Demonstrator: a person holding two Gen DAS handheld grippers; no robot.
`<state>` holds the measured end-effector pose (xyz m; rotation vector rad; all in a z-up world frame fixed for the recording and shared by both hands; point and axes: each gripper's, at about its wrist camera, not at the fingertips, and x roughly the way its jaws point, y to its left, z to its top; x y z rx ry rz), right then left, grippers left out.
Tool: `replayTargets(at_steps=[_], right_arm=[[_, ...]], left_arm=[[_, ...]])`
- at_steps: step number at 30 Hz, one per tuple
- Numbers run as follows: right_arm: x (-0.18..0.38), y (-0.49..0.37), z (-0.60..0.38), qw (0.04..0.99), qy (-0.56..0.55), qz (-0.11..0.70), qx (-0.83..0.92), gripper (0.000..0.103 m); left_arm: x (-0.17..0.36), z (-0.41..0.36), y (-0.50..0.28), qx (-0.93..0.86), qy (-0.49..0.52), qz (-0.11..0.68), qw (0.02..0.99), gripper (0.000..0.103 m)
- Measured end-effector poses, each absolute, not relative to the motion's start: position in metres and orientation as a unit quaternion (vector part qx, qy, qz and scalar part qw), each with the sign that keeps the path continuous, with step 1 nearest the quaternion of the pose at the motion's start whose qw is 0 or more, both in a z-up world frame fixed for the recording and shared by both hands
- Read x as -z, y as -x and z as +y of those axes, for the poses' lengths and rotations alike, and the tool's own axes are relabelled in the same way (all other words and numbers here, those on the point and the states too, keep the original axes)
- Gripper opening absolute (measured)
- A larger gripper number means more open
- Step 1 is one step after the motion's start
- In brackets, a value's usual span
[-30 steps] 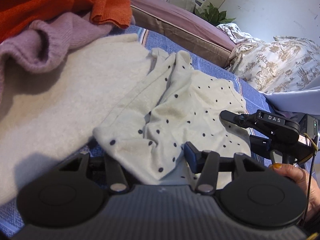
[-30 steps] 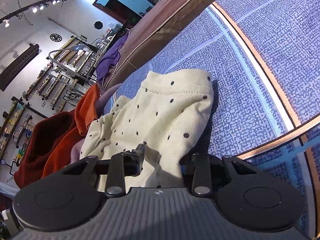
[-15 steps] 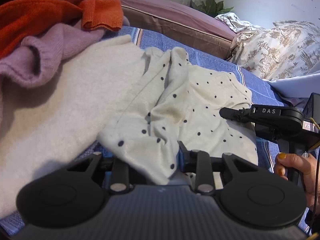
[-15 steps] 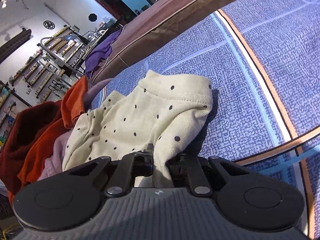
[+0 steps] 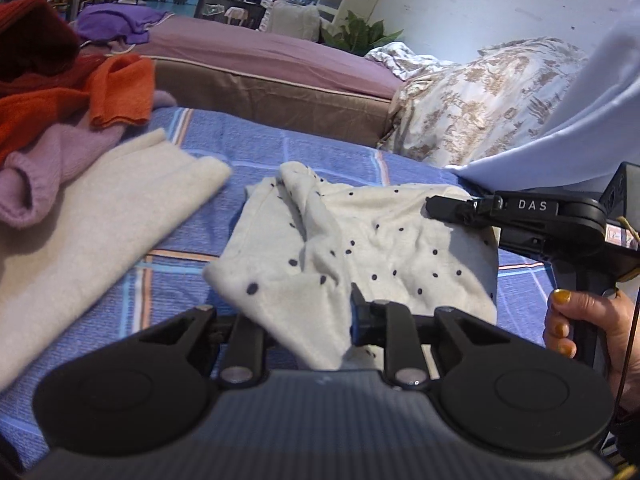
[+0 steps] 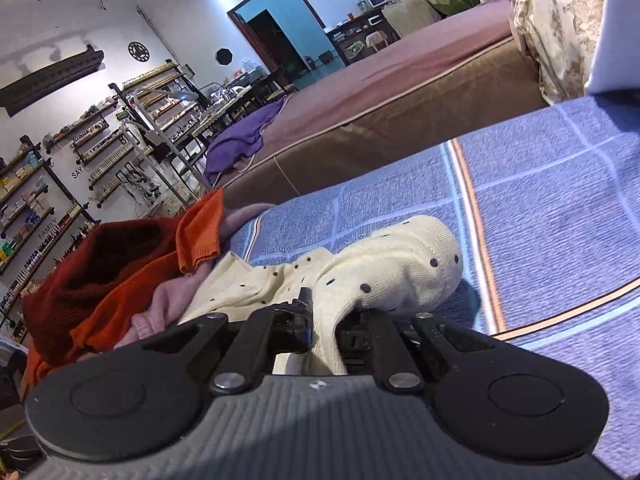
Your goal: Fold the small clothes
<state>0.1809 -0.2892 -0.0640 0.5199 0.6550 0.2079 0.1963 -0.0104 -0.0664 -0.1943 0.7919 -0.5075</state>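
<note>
Both claws, left claw (image 5: pixel 316 320) and right claw (image 6: pixel 324 328), are clamping the dotted top (image 5: pixel 360 248), crumpled on the blue blanket (image 5: pixel 280 148) right of the cream sweater (image 5: pixel 100 216), folding barely begun.

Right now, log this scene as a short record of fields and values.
surface: blue checked bedspread
garment in work: cream polka-dot top, crumpled, partly lifted
left gripper: shut on the top's near edge
right gripper: shut on the top's other edge
beside it: cream sweater lying flat
pile at left: pink sweater, orange sweater
</note>
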Motion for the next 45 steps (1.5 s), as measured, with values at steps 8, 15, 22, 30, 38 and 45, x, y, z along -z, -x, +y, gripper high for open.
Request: replayTargets(at_steps=[8, 15, 22, 30, 38, 45], right_arm=[[0.013, -0.131, -0.362, 0.929, -0.215, 0.295, -0.061, 0.013], [-0.023, -0.088, -0.417, 0.944, -0.163, 0.288, -0.008, 0.013], [0.003, -0.059, -0.466, 0.939, -0.151, 0.307, 0.050, 0.012], [0.078, -0.046, -0.495, 0.907, -0.202, 0.357, 0.093, 0.013], [0.087, -0.044, -0.508, 0.906, -0.220, 0.348, 0.101, 0.012], [0.051, -0.026, -0.555, 0.913, -0.190, 0.330, 0.146, 0.012]], left_arm=[[0.029, -0.099, -0.159, 0.324, 0.077, 0.362, 0.871, 0.020], [0.005, -0.188, -0.125, 0.384, 0.049, 0.349, 0.853, 0.020], [0.041, -0.264, -0.083, 0.398, 0.013, 0.369, 0.840, 0.021], [0.111, -0.289, -0.057, 0.387, 0.000, 0.450, 0.805, 0.020], [0.116, -0.303, -0.059, 0.399, 0.016, 0.461, 0.792, 0.020], [0.101, -0.371, -0.047, 0.446, 0.018, 0.461, 0.767, 0.020]])
